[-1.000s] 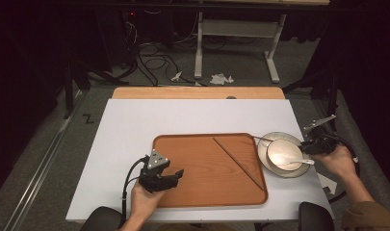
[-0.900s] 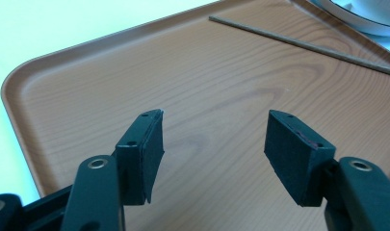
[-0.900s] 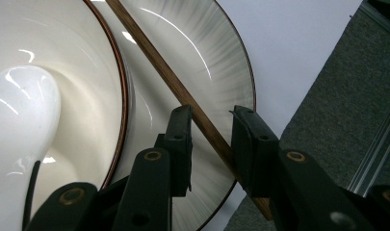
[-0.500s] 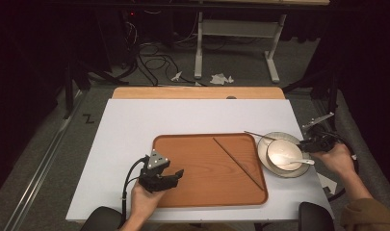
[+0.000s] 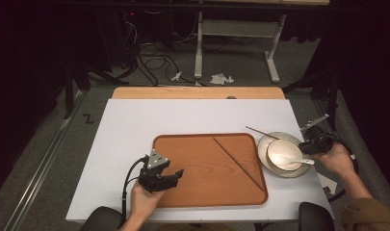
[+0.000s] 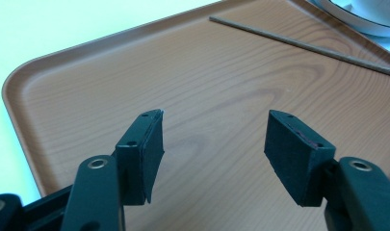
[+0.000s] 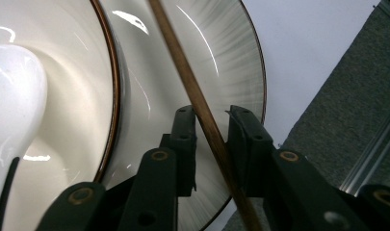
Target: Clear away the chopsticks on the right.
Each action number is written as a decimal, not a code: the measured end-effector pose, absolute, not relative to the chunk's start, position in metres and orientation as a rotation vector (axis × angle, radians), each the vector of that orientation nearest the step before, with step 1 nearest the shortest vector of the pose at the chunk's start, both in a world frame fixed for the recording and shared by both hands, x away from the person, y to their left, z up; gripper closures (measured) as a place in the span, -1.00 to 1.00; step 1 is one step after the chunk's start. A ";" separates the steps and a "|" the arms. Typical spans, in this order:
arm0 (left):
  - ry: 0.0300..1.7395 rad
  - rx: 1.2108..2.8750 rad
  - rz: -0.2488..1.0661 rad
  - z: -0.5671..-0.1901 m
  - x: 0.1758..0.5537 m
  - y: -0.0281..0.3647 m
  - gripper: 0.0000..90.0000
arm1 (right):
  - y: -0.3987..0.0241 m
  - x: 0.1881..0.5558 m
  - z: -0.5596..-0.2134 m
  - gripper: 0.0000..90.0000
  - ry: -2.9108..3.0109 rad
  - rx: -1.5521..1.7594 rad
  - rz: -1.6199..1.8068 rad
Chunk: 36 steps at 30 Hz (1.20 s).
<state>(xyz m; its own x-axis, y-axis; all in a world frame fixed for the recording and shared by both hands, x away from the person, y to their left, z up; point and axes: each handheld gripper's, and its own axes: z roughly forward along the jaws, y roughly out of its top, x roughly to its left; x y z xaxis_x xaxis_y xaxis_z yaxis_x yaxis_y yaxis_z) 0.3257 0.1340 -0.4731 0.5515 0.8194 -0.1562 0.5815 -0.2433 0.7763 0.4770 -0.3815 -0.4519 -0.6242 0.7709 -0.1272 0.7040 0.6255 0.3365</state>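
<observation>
While left claw (image 5: 175, 174) gapes over tray (image 5: 192, 144), right claw (image 7: 212, 127) pinches chopstick (image 7: 192, 91).

The white tabletop (image 5: 183, 120) has a light wooden board (image 5: 197, 93) running along its far edge. Beyond it, on the grey carpet (image 5: 48, 159), two crumpled scraps of white paper (image 5: 221, 78) lie near the feet of a white desk frame (image 5: 199, 48), and a tangle of black cables (image 5: 149, 62) spreads out to the left of them. A black Z mark (image 5: 88, 119) sits on the floor just beside the table's left far corner, near a metal floor rail (image 5: 43, 163) that runs diagonally.
</observation>
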 end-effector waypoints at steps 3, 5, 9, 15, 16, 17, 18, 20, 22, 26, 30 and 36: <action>1.132 1.948 0.355 -0.474 0.326 0.134 -0.14 | -0.383 0.477 -0.452 0.70 2.598 1.215 0.385; 1.131 1.949 0.355 -0.474 0.326 0.134 -0.14 | -0.384 0.477 -0.452 0.73 2.594 1.211 0.390; 1.132 1.947 0.354 -0.474 0.326 0.134 -0.14 | -0.386 0.475 -0.452 0.83 2.595 1.195 0.391; 1.129 1.948 0.354 -0.473 0.326 0.133 -0.14 | -0.387 0.473 -0.453 0.87 2.590 1.181 0.412; 1.129 1.948 0.353 -0.473 0.326 0.133 -0.14 | -0.387 0.473 -0.453 0.87 2.590 1.180 0.409; 1.129 1.948 0.353 -0.473 0.326 0.133 -0.14 | -0.387 0.472 -0.453 0.87 2.594 1.175 0.405; 1.129 1.950 0.353 -0.473 0.326 0.133 -0.14 | -0.388 0.471 -0.452 0.87 2.597 1.171 0.405; 1.126 1.951 0.352 -0.474 0.327 0.132 -0.14 | -0.388 0.470 -0.451 0.88 2.590 1.172 0.421; 1.122 1.951 0.351 -0.473 0.327 0.132 -0.14 | -0.390 0.468 -0.450 0.88 2.574 1.177 0.435; 1.114 1.953 0.345 -0.473 0.328 0.131 -0.14 | -0.393 0.464 -0.444 0.88 2.544 1.182 0.467; 1.101 1.958 0.339 -0.473 0.330 0.128 -0.14 | -0.398 0.458 -0.436 0.88 2.510 1.196 0.491; 1.077 1.972 0.324 -0.473 0.333 0.123 -0.14 | -0.404 0.442 -0.422 0.88 2.448 1.204 0.547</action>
